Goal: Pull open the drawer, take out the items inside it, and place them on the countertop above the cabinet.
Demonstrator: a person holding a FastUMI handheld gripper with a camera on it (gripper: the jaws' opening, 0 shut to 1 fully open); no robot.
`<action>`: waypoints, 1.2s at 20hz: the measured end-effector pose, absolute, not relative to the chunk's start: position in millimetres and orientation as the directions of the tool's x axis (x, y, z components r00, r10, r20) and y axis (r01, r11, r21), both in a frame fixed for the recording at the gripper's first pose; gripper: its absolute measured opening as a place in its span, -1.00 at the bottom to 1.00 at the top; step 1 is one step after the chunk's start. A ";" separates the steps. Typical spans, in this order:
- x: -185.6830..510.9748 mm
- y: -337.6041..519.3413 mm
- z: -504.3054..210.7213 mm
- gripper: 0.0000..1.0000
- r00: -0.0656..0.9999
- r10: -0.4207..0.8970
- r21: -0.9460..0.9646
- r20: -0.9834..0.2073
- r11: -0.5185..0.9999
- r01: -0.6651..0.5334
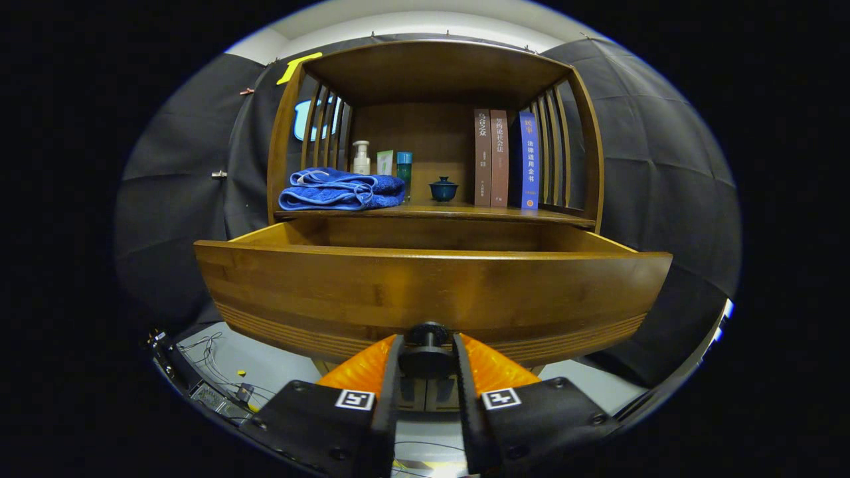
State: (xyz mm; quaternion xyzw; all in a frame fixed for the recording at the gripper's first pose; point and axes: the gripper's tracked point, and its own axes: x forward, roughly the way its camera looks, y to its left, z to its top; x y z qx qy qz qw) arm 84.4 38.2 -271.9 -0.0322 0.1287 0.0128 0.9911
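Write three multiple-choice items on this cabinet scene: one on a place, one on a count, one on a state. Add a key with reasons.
1. Where does the blue towel lie?
A. On the countertop, left of the teacup
B. Inside the drawer
C. On the floor

2. How many books stand on the countertop?
A. One
B. Three
C. Five

3. What is the gripper doing?
A. Hanging open
B. Holding the towel
C. Shut on the drawer knob

Key: 1 A, it lies folded there beside the bottles; 2 B, two brown spines and one blue; 3 C, both fingers press the black knob, with the drawer pulled out.
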 end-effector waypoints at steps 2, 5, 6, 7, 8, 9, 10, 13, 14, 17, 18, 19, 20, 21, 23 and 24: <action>83.2 41.8 -277.0 0.30 0.957 0.029 -0.063 -0.290 0.997 -0.049; 68.9 42.8 -273.2 0.96 0.948 0.032 -0.068 -0.315 0.996 -0.057; 63.1 41.1 -265.6 0.97 0.952 0.027 -0.077 -0.305 0.996 -0.053; 56.1 40.7 -255.6 0.98 0.956 0.022 -0.088 -0.292 0.995 -0.050; 50.8 40.9 -243.6 0.98 0.961 0.022 -0.100 -0.275 0.994 -0.051; 46.1 43.8 -231.8 0.98 0.963 0.034 -0.105 -0.268 0.992 -0.064; 42.5 47.2 -218.8 0.97 0.963 0.053 -0.107 -0.264 0.991 -0.084; 41.0 51.2 -180.3 0.97 0.961 0.096 -0.102 -0.257 0.987 -0.126; 43.2 50.7 -169.1 0.97 0.959 0.101 -0.103 -0.266 0.986 -0.132; 55.9 44.5 -143.4 0.97 0.941 0.086 -0.103 -0.326 0.987 -0.126; 62.5 43.3 -133.6 0.97 0.937 0.077 -0.098 -0.341 0.988 -0.117; 71.2 42.4 -124.7 0.97 0.933 0.067 -0.095 -0.354 0.990 -0.107; 81.1 40.0 -116.8 0.98 0.929 0.052 -0.101 -0.368 0.990 -0.095; 91.2 38.0 -112.0 0.97 0.921 0.034 -0.109 -0.387 0.991 -0.083; 114.0 41.9 -111.3 0.97 0.890 0.018 -0.110 -0.456 0.991 -0.077; 125.7 45.7 -115.1 0.97 0.865 0.022 -0.093 -0.502 0.993 -0.079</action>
